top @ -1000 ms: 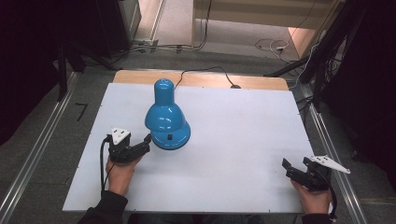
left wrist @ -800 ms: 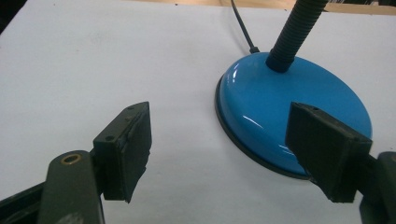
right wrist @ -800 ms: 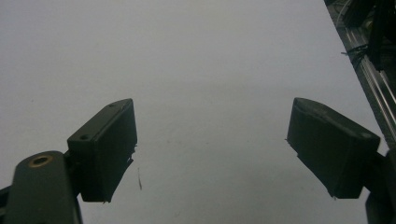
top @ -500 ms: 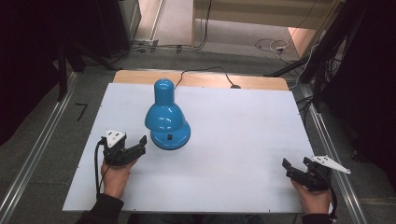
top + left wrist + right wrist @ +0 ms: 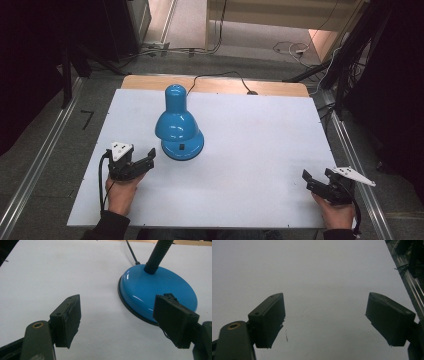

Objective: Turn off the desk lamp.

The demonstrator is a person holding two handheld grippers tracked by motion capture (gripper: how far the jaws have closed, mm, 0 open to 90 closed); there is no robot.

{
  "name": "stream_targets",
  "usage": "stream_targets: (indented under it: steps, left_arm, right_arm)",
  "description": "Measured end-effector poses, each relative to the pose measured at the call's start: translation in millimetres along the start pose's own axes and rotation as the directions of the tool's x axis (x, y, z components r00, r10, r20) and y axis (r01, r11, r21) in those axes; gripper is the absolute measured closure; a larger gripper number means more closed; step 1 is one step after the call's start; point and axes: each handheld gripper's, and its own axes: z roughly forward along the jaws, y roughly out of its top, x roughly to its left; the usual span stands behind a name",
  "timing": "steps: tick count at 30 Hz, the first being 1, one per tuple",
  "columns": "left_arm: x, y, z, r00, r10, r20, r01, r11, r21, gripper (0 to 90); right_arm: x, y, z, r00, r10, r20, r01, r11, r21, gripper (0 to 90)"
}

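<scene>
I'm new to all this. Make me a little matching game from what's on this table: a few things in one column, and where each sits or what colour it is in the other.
Things:
1. lamp
2. left tool
3. right tool
4. table

Descriptions:
A. white, flat
B. open, at the near right corner, far from the lamp
C. blue, shade tipped down over its round base
D. open, beside the lamp's base, not touching it

Pairs: 1-C, 2-D, 3-B, 4-A
</scene>
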Motion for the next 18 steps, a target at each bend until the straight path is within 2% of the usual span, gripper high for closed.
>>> stream_targets:
  steps: [18]
  left_arm:
    - [5.8, -4.1, -12.7, 1.0000, -0.002, -0.001, 0.002, 1.0000, 0.002, 23.3]
  right_arm:
    - [0.3, 0.0, 0.2, 1.0000, -0.003, 0.000, 0.003, 1.000, 0.003, 14.5]
